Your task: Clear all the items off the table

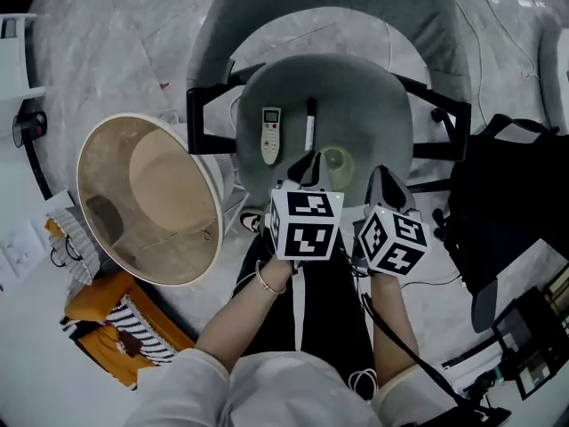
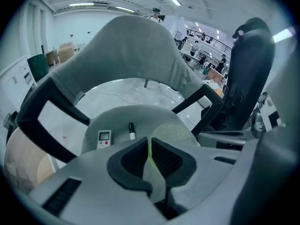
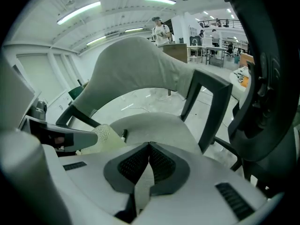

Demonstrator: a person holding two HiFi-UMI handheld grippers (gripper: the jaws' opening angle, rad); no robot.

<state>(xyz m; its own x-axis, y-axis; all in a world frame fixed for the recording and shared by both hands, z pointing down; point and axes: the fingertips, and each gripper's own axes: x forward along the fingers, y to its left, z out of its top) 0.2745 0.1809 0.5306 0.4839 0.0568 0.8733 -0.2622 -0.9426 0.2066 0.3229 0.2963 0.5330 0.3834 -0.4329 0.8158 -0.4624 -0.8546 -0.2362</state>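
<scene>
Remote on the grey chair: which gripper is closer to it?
Left. The left gripper, gripping a pale green disc, hangs just right of the remote; the right gripper is farther right, beyond the left one.

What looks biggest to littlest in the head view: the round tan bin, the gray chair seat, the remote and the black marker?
1. The gray chair seat and the round tan bin look about alike, so I won't rank them.
2. The remote.
3. The black marker, which is thinner.
</scene>
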